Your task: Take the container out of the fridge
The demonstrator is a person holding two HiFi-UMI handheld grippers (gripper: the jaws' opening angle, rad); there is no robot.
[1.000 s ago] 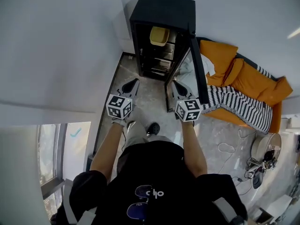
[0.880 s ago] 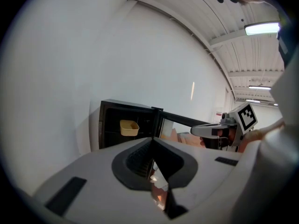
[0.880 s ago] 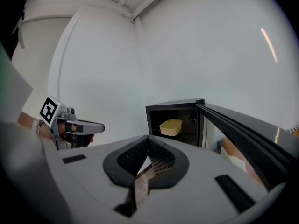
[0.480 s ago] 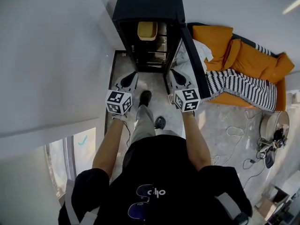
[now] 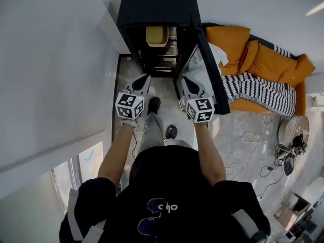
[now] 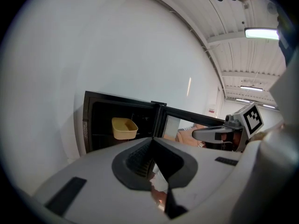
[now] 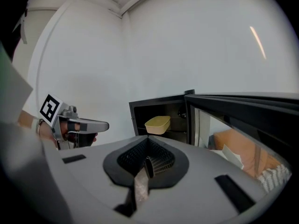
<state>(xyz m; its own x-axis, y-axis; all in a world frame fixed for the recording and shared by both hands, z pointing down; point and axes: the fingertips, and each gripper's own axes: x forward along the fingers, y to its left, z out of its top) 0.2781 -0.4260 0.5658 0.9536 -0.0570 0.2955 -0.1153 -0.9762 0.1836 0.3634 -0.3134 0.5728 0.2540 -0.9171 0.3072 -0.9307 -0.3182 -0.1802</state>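
The yellow container (image 5: 156, 36) sits on an upper shelf inside the black fridge (image 5: 157, 4), whose door (image 5: 210, 70) stands open on the right. Both grippers are held side by side in front of the opening, well apart from the container. The left gripper (image 5: 146, 77) has its jaws pressed together on nothing, and the right gripper (image 5: 184, 79) is likewise closed and empty (an orange sofa (image 5: 263, 67) lies beyond the door).
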